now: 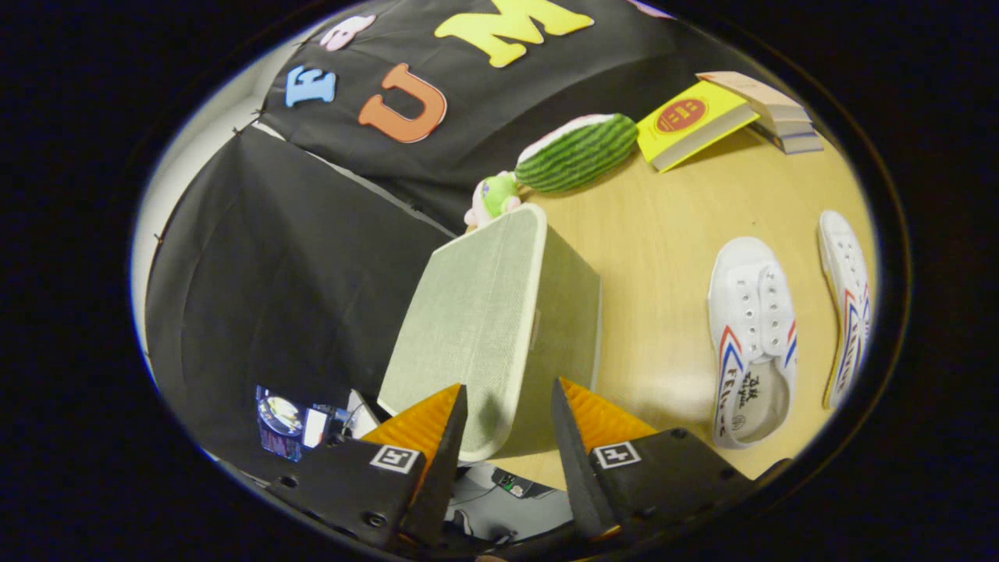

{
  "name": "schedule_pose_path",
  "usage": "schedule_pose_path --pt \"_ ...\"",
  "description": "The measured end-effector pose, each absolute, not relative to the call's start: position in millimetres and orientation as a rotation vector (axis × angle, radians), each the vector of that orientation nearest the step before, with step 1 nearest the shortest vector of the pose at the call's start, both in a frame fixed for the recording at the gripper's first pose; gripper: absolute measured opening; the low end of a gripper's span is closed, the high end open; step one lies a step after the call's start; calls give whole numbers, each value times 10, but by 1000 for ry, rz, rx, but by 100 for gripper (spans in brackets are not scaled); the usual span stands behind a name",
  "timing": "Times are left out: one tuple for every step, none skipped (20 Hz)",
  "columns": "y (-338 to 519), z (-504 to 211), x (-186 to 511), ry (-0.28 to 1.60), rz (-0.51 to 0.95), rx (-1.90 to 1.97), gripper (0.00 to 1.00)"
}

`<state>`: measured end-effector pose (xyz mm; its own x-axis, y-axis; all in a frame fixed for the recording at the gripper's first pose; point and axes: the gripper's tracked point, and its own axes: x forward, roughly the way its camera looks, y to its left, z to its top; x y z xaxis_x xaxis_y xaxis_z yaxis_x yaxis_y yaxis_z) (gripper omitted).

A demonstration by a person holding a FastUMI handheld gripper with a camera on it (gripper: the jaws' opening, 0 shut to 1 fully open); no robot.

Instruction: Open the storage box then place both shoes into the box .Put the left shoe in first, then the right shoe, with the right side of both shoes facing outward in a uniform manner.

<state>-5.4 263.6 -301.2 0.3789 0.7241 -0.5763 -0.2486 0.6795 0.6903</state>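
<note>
Tabletop [671,234] of pale wood is stretching out beyond the claw [507,410], and the biggest thing on it, the fabric-covered storage box [484,320], is sitting just ahead of the fingertips, its near lower corner reaching in between them. The fingers are standing apart and gripping nothing; whether either one is touching the box is hard to tell. No opening is showing on the faces turned this way, so I judge the opening step is only beginning. Both white shoes are lying on the table well off to the claw's right: the nearer shoe [751,336] and the farther shoe [847,300], both outside the box, so the two placements are remaining. Beyond the box, a watermelon plush [577,152], a yellow book [691,125] and a small toy [493,199] are waiting unused.
</note>
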Motion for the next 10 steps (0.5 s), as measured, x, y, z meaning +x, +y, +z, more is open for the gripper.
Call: schedule_pose_path --pt "2668 -3038 -76 1025 677 579 57" --pt "2711 -3022 -87 1047 692 626 47" --pt "2742 -2989 -78 1068 699 688 41" --pt "2793 -2989 -33 1091 704 737 29" --pt "2804 -2986 -6 1106 703 770 24" --pt "2798 -2974 -21 1119 713 793 19" --pt "2803 -2958 -17 1121 726 823 17" --pt "2795 -2962 -17 1128 730 835 7" --pt "2792 -2930 -45 1138 742 825 5" --pt "2803 -2878 -29 1128 749 825 6"
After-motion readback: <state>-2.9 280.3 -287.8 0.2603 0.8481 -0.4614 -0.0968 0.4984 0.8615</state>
